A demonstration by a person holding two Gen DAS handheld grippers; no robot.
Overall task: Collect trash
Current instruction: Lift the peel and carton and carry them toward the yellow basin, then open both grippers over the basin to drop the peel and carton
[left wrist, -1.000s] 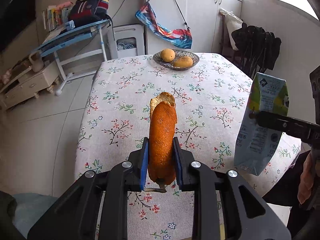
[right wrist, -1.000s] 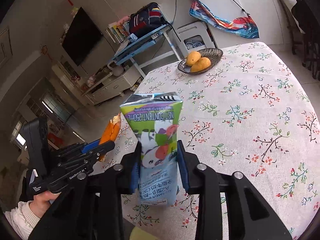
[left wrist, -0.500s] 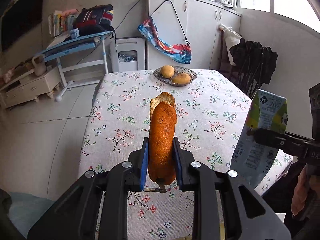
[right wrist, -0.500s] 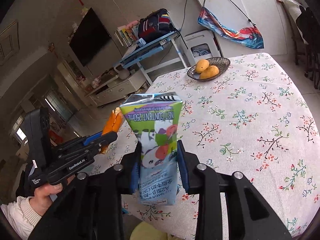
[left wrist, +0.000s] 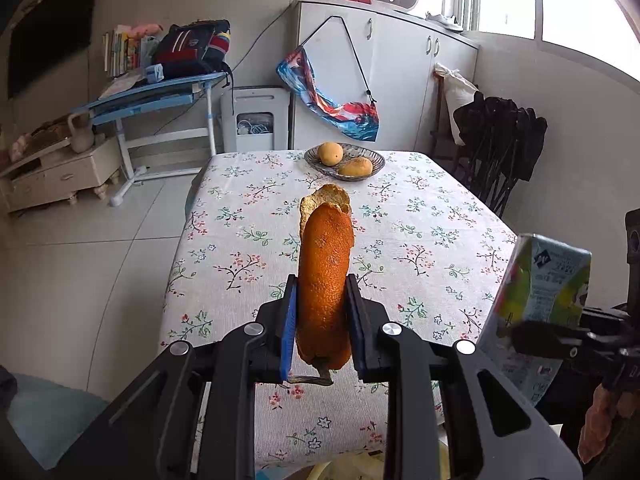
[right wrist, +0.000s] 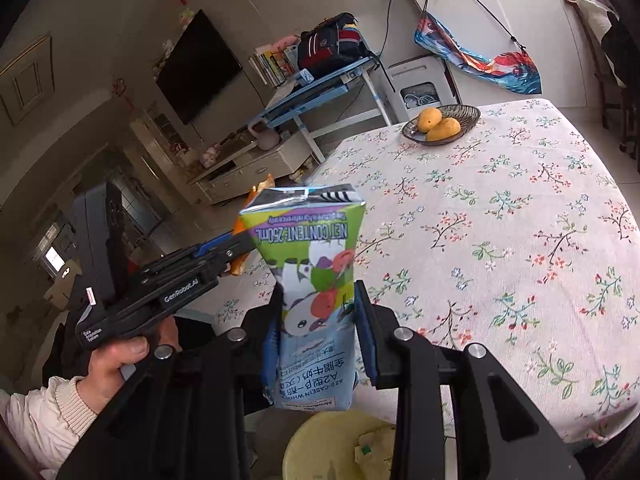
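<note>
Both tongs loaded, held above the near counter [left wrist: 420,208] edge.
Left tongs [left wrist: 321,320] clamp orange peel [left wrist: 324,280]; right tongs [right wrist: 316,328] clamp milk carton [right wrist: 312,280], yellow bin [right wrist: 320,452] directly beneath.

Both wrist views angled down over table [left wrist: 420,240], close range; share fruit bowl [right wrist: 442,124].

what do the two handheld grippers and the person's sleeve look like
Both are matte black plastic. The left gripper and right gripper have angular forked arms with silver round bolts and blue pads inside the fingers. Seen from the right wrist view, the left gripper's side carries white "GenRobot.AI" lettering and a small white label near the grip. The cuff is cream ribbed knit.
</note>
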